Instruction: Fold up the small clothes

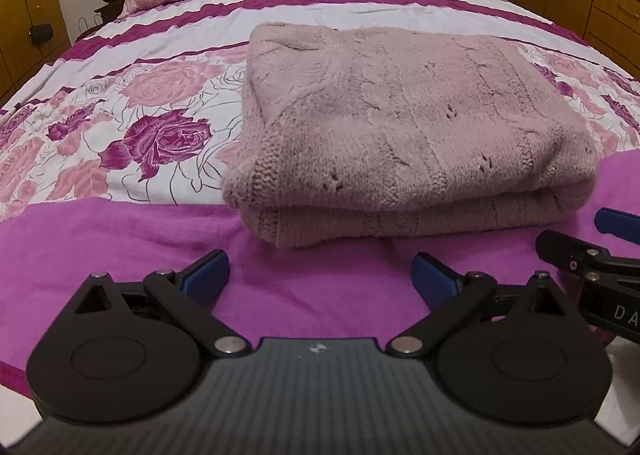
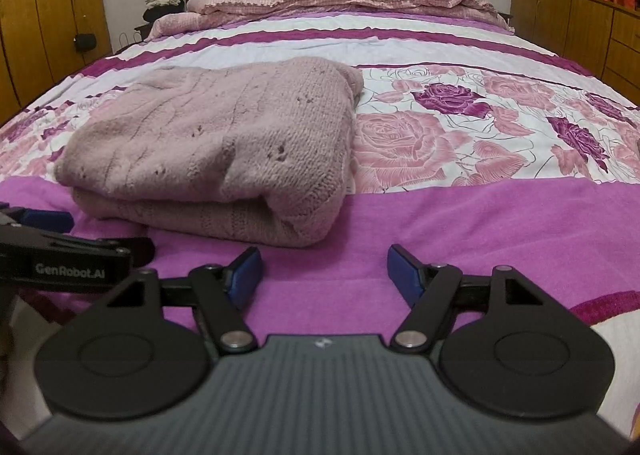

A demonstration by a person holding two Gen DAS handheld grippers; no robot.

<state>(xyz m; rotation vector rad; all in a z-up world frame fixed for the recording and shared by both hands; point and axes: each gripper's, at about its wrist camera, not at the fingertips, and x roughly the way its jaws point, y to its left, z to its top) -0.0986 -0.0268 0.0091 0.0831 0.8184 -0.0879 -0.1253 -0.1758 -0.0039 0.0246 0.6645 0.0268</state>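
A bed fills both frames; a folded sweater lies mid-frame. Left tool and right tool are held wide, empty, below it.

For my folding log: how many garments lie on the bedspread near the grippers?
1: a folded pink knit sweater on the floral bedspread, just beyond both grippers. Others may lie out of view.

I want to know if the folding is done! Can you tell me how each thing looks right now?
Pink knitted sweater: folded in layers, lying on the bed, nothing touching it.
Left gripper: fingers wide apart, empty, just short of the sweater.
Right gripper: fingers apart, empty.
Bedspread: spread flat under the sweater.
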